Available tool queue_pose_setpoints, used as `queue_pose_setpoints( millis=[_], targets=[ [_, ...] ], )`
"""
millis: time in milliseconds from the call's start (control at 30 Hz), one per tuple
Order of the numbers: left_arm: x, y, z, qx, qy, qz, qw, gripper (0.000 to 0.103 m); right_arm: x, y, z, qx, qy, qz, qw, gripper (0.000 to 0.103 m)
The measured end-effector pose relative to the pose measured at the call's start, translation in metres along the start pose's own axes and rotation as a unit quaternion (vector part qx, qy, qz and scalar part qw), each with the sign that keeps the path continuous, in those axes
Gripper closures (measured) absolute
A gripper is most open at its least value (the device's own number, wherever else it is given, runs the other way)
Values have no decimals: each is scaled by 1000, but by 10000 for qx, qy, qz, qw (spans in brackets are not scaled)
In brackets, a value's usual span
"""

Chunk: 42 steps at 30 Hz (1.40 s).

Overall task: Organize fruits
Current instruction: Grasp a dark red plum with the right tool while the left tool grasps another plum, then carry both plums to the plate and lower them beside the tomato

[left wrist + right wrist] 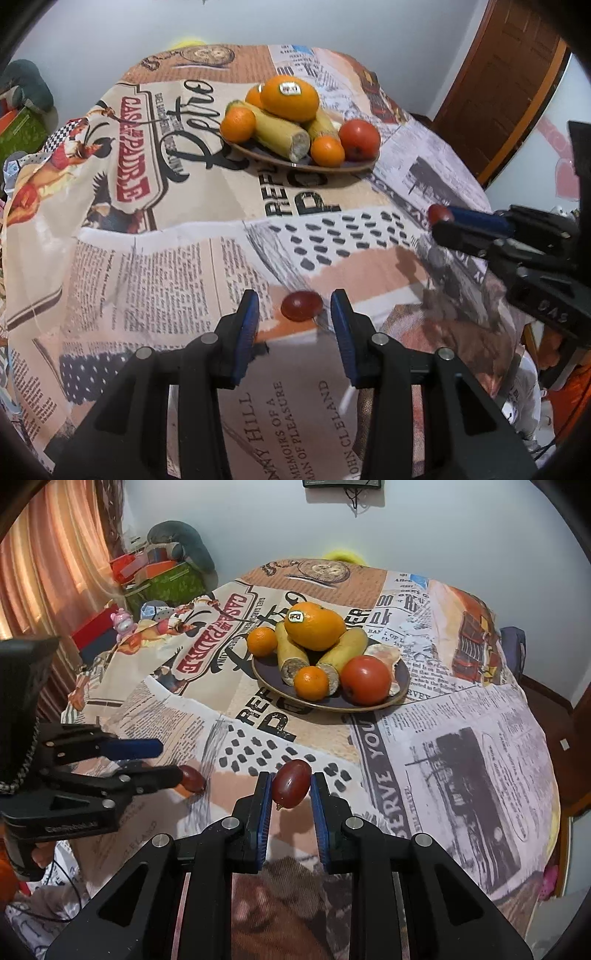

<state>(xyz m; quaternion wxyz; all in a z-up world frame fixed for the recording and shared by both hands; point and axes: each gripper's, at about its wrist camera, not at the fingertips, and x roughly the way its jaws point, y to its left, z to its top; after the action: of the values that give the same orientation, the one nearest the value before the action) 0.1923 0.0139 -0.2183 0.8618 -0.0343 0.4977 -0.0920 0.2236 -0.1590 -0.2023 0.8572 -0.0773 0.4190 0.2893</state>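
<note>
A dark plate [332,168] [332,706] at the table's far middle holds a big orange [290,98] [316,626], small mandarins, two banana pieces and a tomato [359,139] [365,679]. My right gripper [290,780] [441,221] is shut on a red grape [291,783] [439,213], held just above the cloth. My left gripper [295,314] [170,760] is open and low over the table. A second red grape [302,305] [194,777] lies on the cloth between its fingertips, with a gap on each side.
A newspaper-print cloth [184,258] covers the round table and hangs over its edges. Boxes, a soft toy and a curtain [44,572] crowd the left side. A wooden door [509,92] stands at the right, beyond the table.
</note>
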Motion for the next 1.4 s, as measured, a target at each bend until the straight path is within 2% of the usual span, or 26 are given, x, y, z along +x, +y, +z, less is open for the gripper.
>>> queue_pose_setpoints(
  millis=[300, 333, 367, 400, 700, 967, 1400],
  targets=[
    [23, -1, -4, -116, 219, 83, 9997, 63, -5, -4, -6, 129, -35, -3, 9999, 84],
    [22, -1, -5, -115, 190, 13, 9998, 65, -5, -5, -7, 137, -25, 1, 9999, 84],
    [22, -1, -5, -106, 181, -53, 9998, 74, -5, -5, -7, 151, -12, 13, 9999, 84],
    [23, -2, -5, -91, 195, -60, 9998, 78, -4, -6, -8, 176, 6, 41, 9998, 84],
    [11, -4, -3, -14, 12, 28, 10000, 79, -2, -8, -9, 227, 13, 70, 9997, 84],
    [-4, -4, 21, 95, -325, 107, 9994, 79, -1, -14, 5, 301, -132, 54, 9994, 84],
    [-2, -4, 69, 101, -719, -35, 9974, 79, 14, -25, 43, 220, -438, -21, 9988, 84]
  ],
)
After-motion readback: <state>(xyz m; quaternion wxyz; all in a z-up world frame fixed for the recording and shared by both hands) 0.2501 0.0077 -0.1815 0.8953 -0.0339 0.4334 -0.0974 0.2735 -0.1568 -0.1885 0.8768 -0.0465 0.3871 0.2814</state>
